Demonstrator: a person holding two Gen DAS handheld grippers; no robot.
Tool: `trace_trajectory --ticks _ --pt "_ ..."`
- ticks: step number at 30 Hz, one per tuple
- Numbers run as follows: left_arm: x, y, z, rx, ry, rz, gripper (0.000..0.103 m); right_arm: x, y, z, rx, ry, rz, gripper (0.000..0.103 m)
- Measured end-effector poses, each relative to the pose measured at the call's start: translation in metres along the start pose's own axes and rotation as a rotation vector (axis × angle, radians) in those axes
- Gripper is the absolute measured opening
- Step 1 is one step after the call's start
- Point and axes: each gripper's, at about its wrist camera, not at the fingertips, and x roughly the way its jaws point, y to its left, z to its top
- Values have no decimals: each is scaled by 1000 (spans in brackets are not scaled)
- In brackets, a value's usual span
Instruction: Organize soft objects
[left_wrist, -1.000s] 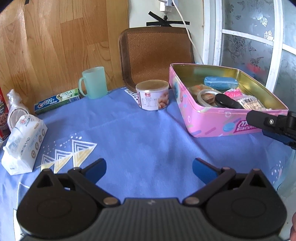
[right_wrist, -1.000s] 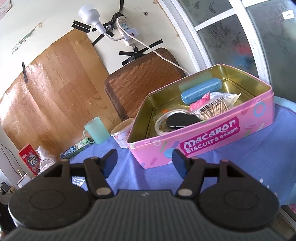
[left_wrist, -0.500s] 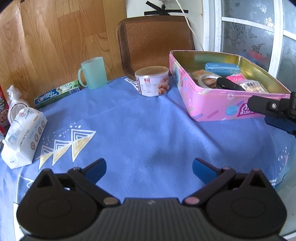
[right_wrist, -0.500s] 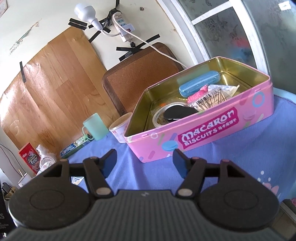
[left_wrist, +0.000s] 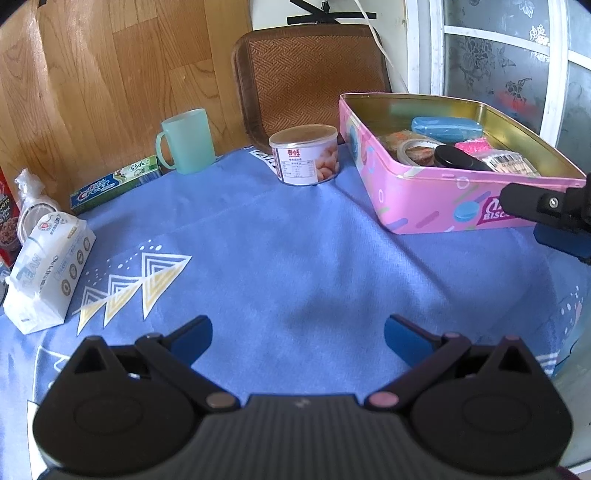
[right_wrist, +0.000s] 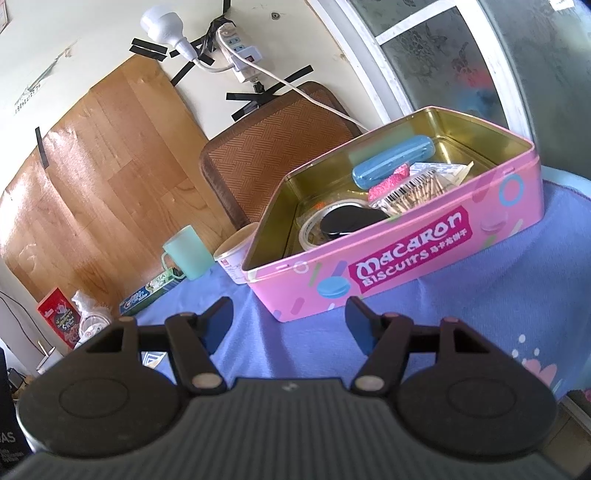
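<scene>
A white pack of tissues (left_wrist: 48, 273) lies at the left edge of the blue tablecloth (left_wrist: 280, 258). A pink biscuit tin (left_wrist: 436, 192) stands open at the right; it also shows in the right wrist view (right_wrist: 399, 266). Inside lie a blue case (right_wrist: 391, 166), a pink sponge (right_wrist: 388, 186), a tape roll (right_wrist: 314, 229), a black lid (right_wrist: 351, 221) and a bag of sticks (right_wrist: 417, 188). My left gripper (left_wrist: 297, 338) is open and empty above the cloth. My right gripper (right_wrist: 290, 325) is open and empty in front of the tin; its finger (left_wrist: 543, 206) enters the left wrist view.
A green mug (left_wrist: 188, 142), a round can (left_wrist: 304, 155) and a toothpaste box (left_wrist: 114, 184) stand at the back of the table. A red box (right_wrist: 59, 317) and a bagged cup (left_wrist: 29, 206) sit at the far left. A brown chair back (left_wrist: 314, 74) is behind.
Both grippers have drawn back and risen slightly; the tin and can look a little farther away. Both stay open and empty. Nothing on the table moved.
</scene>
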Motion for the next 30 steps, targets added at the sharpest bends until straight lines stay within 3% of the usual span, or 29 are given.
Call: trace_trajectory --ticks 30 --pt "-10 0 -2 9 -11 18 103 -5 1 1 2 -13 20 70"
